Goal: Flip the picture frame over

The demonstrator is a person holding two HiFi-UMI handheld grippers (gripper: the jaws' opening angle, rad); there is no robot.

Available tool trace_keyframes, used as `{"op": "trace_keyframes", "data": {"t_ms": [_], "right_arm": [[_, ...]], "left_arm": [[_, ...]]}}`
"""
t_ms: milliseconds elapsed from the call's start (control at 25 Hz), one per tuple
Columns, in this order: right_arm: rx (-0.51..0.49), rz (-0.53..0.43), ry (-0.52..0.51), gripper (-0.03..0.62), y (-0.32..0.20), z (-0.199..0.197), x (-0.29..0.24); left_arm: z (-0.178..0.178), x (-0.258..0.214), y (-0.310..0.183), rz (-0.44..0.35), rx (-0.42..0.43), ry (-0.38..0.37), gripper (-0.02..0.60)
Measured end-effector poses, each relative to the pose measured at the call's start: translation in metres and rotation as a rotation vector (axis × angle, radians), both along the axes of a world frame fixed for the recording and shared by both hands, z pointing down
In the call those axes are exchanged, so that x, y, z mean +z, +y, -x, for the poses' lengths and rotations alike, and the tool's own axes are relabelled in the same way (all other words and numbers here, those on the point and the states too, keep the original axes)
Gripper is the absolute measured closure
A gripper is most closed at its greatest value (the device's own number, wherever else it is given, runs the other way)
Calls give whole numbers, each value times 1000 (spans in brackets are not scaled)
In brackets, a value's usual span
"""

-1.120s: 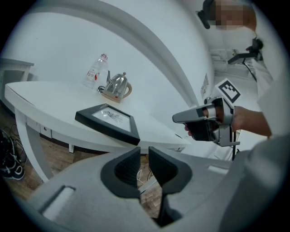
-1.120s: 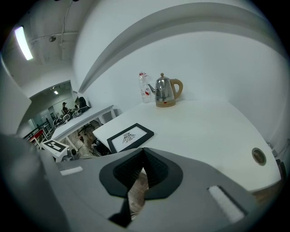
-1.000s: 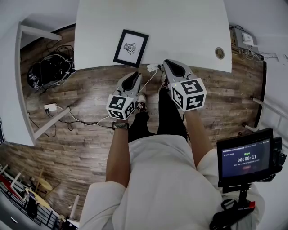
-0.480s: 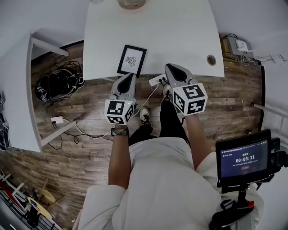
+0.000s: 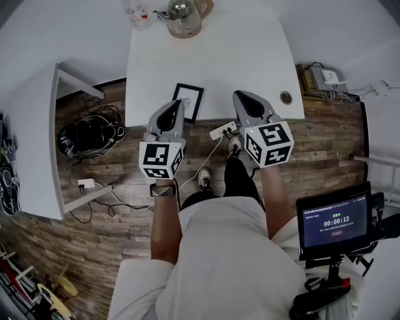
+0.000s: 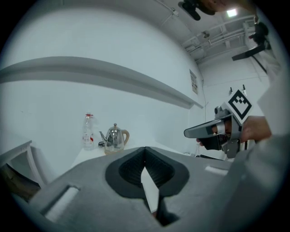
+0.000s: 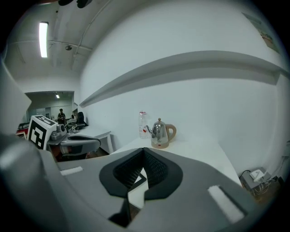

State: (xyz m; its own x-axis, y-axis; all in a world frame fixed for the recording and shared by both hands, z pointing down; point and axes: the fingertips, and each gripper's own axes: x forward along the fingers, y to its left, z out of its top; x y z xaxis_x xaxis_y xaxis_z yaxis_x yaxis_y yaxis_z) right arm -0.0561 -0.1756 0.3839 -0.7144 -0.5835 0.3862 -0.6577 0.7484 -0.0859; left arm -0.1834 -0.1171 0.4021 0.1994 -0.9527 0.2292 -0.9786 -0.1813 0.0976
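picture frame (image 5: 189, 102) is seen face up at the counter's (image 5: 250, 50) near edge, long axis running away from the person | left gripper (image 5: 172, 105) is held clenched, empty, just left of it, nearer | right gripper (image 5: 242, 95) is held clenched, empty, farther right

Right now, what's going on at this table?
A person stands at the white table with a gripper in each hand. The left gripper and the right gripper are both shut and empty, held up near the table's near edge. The picture frame lies flat, picture side up, by that edge, closer to the left gripper, and neither gripper holds it. A kettle and a bottle stand at the far end. The flip has not started.
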Motion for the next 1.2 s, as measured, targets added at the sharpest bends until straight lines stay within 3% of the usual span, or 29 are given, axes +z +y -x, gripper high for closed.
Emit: {"op": "trace_keyframes", "data": {"t_ms": [280,720,1200], "right_arm": [[0,-107,-55,591,15,-18,-73],[11,-251,-96,592,28,-43,-152],[36,-315,-116,592,28,-52,-187]], "left_arm": [[-11,-79,11,-74,-5,-111,578],[-39,-168,21,-213,14,-191,578],[-57,-197,18,-267,63,-229,578]]}}
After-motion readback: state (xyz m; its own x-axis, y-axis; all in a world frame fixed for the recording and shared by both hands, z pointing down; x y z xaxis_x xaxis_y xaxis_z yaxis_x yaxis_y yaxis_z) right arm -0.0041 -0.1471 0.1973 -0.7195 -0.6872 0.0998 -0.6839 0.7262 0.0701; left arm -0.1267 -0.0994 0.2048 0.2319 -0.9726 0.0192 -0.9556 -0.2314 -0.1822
